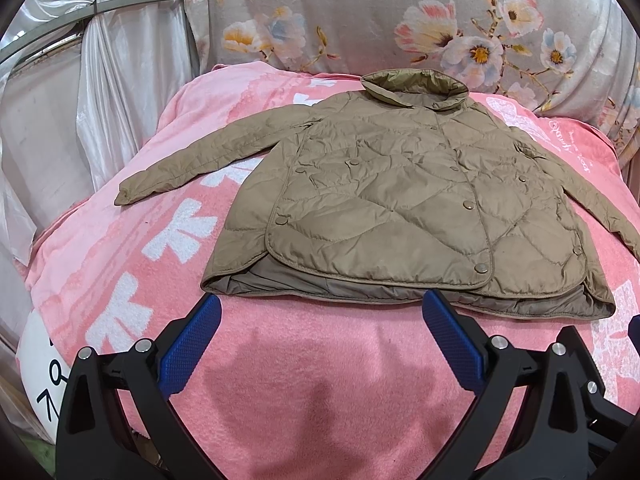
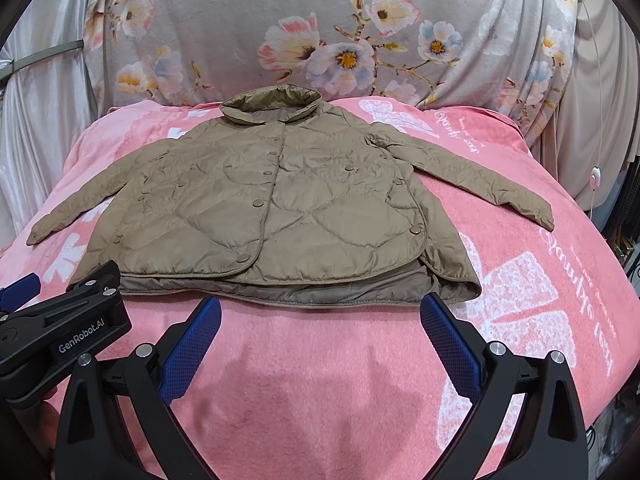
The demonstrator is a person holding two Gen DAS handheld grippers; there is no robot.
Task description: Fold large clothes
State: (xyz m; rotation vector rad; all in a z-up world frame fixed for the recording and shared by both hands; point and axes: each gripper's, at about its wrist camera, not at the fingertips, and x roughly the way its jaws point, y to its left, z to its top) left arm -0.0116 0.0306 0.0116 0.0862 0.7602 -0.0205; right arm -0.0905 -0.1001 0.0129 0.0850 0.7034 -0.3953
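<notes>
A: Where is the jacket [image 1: 384, 196] lying right now?

B: It is lying flat, front side up, on the pink blanket [image 1: 320, 380], collar toward the far end by the floral cloth [image 1: 400, 12]. Both sleeves are spreading outward, the left sleeve [image 1: 192, 160] reaching toward the white curtain [image 1: 100, 80] side, the right sleeve [image 2: 480, 180] angling out to the right. The hem is facing the near edge, with the grey lining peeking out below the front panels.

A: And what are the grippers doing?

B: The left gripper [image 1: 320, 320] is hovering just short of the hem with its blue pads wide apart, gripping nothing. The right gripper [image 2: 320, 320] is doing the same, jaws spread and empty, near the hem's right half.

A: So how far is the folding getting on?

B: As I judge it, it is only beginning. The jacket is looking smoothed and buttoned, yet no fold is showing. Sleeves and body are all waiting to be folded.
</notes>
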